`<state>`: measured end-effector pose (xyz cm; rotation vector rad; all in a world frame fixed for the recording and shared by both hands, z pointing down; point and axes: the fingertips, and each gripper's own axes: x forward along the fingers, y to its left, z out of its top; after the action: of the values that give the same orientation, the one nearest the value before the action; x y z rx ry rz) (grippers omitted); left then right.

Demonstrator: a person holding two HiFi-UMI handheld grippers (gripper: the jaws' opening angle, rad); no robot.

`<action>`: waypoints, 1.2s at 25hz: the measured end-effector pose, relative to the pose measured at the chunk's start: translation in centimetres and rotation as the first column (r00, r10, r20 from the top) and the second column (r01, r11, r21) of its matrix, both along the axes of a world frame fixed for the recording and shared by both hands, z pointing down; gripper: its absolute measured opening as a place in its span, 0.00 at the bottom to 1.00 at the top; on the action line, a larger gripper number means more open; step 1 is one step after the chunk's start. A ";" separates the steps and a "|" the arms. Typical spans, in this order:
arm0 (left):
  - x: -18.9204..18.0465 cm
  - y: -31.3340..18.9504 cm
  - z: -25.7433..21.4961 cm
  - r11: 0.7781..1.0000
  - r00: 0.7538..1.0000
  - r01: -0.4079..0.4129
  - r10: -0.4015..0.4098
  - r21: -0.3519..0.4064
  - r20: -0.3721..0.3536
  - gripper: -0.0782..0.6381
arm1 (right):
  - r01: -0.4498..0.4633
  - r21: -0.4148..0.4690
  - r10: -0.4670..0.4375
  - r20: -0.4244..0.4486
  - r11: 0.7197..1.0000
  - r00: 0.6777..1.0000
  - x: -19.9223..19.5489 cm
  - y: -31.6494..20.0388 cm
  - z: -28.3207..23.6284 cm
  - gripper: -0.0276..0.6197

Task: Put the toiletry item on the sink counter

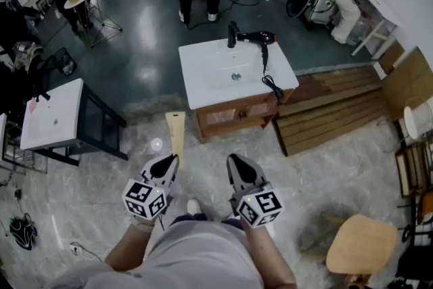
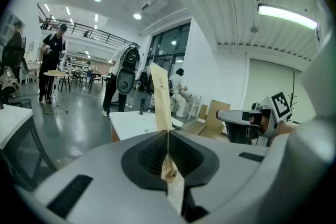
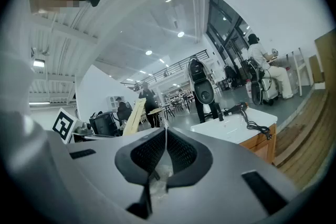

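Where the left gripper [image 2: 167, 132] closes, its fingers [image 2: 144, 157] pinch almost together on the lower end of the item [image 2: 160, 96]. It is a thin, flat, tan strip that stands up out of the grip, with a short end showing below the pads. The right gripper [image 3: 165, 129] has its fingers [image 3: 184, 155] pressed together with nothing between them.

In the head view the two grippers sit side by side in front of the person [image 1: 203, 254]. The item points ahead over the pale floor [image 1: 304, 159], well apart from the desk [image 1: 203, 81].

The item looks light and fairly stiff, like card or thin wood, though what it is exactly cannot be told. Its flat faces give the pads a good hold. Held at one end, though, it is a long lever and may swing or slide in the pinch if it is knocked. It does not seem fragile, but it could bend or crease if its free end is pushed against the desk. A hold nearer the middle would be steadier, while the present end hold lets the free end be laid down first.

The desk is white, with a basin [image 1: 233, 71], a faucet [image 1: 232, 34] and a hair dryer [image 1: 256, 37]. The dryer's cord [image 1: 270, 83] runs along the right side, so the bare top left of the basin looks the easier place to set the item.
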<state>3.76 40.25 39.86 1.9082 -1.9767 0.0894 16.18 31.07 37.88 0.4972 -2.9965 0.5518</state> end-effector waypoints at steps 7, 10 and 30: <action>-2.1 0.9 0.1 0.999 0.999 -0.033 0.034 0.018 -0.001 0.14 | -0.023 0.011 0.023 -0.009 1.000 1.000 -2.2 1.1 0.3 0.08; -3.5 1.2 -0.2 0.998 0.999 -0.050 0.050 0.033 -0.006 0.14 | -0.045 0.013 0.045 0.001 0.999 0.999 -3.5 1.5 0.1 0.08; -8.8 -2.0 2.0 0.997 0.997 -0.072 0.072 0.024 -0.006 0.14 | -0.132 0.005 0.132 0.035 0.991 0.991 -7.7 -3.3 2.2 0.08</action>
<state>-5.07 38.26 41.89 1.9924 -1.9133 0.0792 8.48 27.80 40.03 0.6980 -3.0150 0.5642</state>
